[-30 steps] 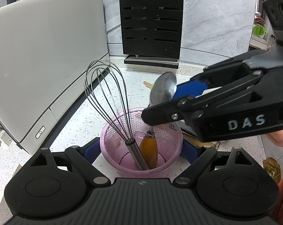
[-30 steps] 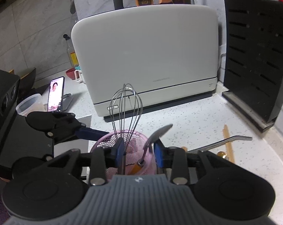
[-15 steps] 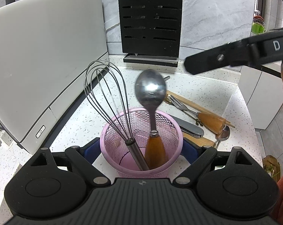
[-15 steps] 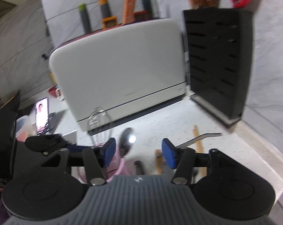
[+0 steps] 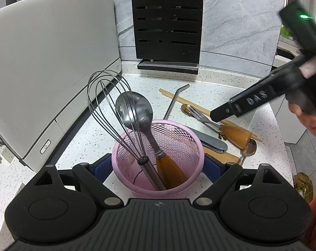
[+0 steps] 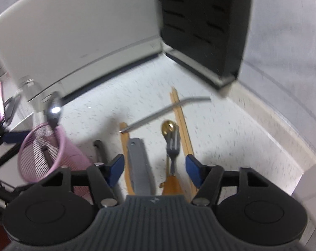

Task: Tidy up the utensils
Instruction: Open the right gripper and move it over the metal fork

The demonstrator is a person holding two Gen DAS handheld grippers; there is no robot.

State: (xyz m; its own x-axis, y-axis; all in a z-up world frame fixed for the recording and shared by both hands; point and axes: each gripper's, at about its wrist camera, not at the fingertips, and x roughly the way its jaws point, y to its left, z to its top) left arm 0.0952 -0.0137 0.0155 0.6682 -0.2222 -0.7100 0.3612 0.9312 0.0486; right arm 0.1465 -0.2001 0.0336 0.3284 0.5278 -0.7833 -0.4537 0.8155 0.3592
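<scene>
Pink cup gripped on the left, loose cutlery under the open right gripper.

Nearest, the left gripper [image 5: 158, 165] has its blue pads pressed on both sides of the pink mesh cup [image 5: 158, 161], which stands on the speckled counter [image 5: 220, 87] and holds a whisk [image 5: 114, 113] and a spoon [image 5: 137, 115] with a brown handle, both leaning toward the white appliance [image 5: 49, 58]. Just beyond the cup lie a grey flat tool [image 6: 139, 167], a fork [image 6: 172, 146], a gold spoon [image 6: 168, 126], chopsticks [image 6: 182, 123] and a bent metal straw [image 6: 168, 110]. The right gripper [image 6: 154, 164] hovers over these, its jaws apart with nothing clamped between them. Farthest back, a black slotted rack [image 5: 167, 21] stands against the wall.
</scene>
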